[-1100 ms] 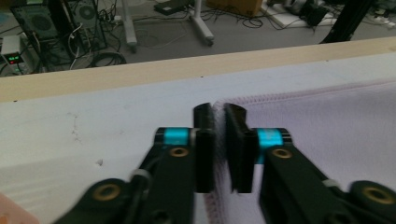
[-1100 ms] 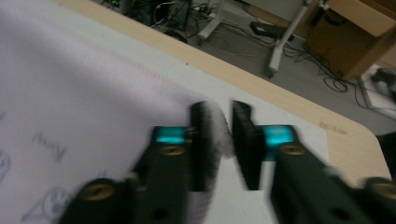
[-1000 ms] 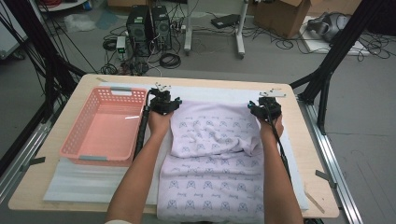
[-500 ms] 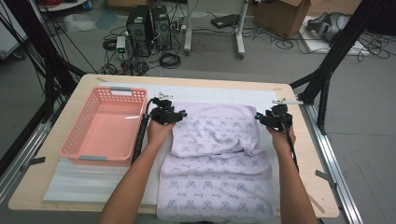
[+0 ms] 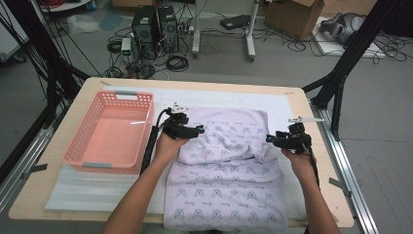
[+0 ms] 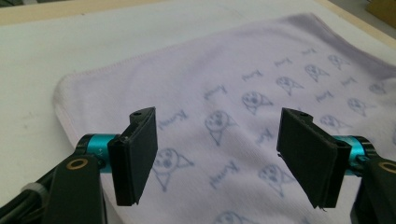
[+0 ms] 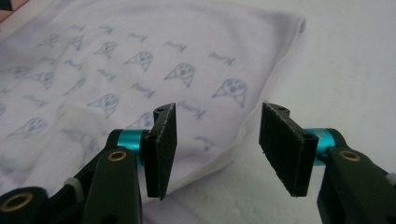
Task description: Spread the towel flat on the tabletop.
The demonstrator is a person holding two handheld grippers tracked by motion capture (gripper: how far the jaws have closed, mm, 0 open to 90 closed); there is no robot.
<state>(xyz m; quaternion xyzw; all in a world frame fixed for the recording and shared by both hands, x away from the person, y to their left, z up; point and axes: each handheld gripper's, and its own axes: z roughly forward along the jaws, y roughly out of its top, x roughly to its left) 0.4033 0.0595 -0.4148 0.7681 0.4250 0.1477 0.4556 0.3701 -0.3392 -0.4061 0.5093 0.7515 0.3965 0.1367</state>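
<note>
both grippers, left gripper (image 5: 194, 130) and right gripper (image 5: 273, 139), have drawn back off the towel (image 5: 229, 170), jaws just opening wide and empty, its far edge folded over below them, further folds and basket (image 5: 82, 146) likely left.

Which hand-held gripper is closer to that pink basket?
The left hand-held gripper. It hovers just beside the pink basket's right rim, over the towel's left edge. The right hand-held gripper is across the towel, at its far right edge.

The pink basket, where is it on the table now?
In the high view the pink basket sits on the table's left side, on the white mat, just left of the left gripper and the lilac towel.
</note>
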